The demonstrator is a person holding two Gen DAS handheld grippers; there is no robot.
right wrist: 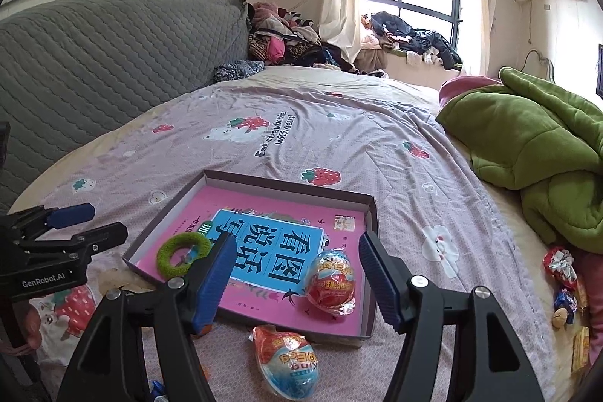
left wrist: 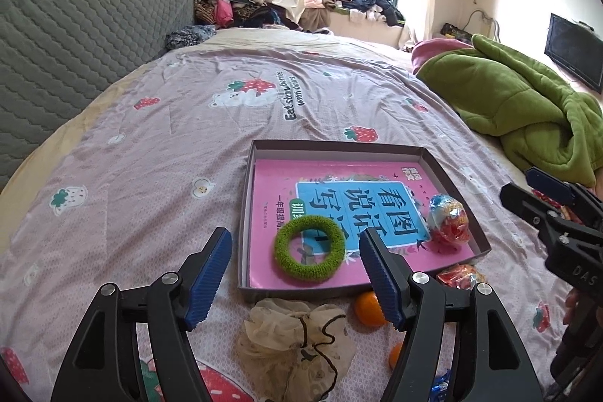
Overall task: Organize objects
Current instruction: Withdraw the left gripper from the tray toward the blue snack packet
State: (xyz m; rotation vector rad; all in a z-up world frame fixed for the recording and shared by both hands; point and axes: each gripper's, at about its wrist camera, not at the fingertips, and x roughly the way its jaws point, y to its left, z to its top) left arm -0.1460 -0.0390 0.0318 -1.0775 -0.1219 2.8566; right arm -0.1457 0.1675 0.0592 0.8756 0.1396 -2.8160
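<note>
A shallow brown box (left wrist: 452, 183) (right wrist: 371, 213) on the bed holds a pink book (left wrist: 271, 198) (right wrist: 196, 210), a green fuzzy ring (left wrist: 309, 247) (right wrist: 183, 252) and a wrapped toy egg (left wrist: 448, 219) (right wrist: 331, 283). My left gripper (left wrist: 296, 274) is open and empty, just above the box's near edge. My right gripper (right wrist: 297, 283) is open and empty, near the egg in the box. A second wrapped egg (right wrist: 286, 360) (left wrist: 458, 275) lies on the bed in front of the box. A beige mesh pouch (left wrist: 297, 338) and an orange (left wrist: 369, 307) lie near the left gripper.
A green blanket (left wrist: 520, 108) (right wrist: 535, 145) is heaped at the right. Wrapped sweets (right wrist: 565, 285) lie at the right edge of the bed. A grey quilted headboard (left wrist: 83, 36) stands at the left. Clothes (left wrist: 233, 2) are piled at the far end.
</note>
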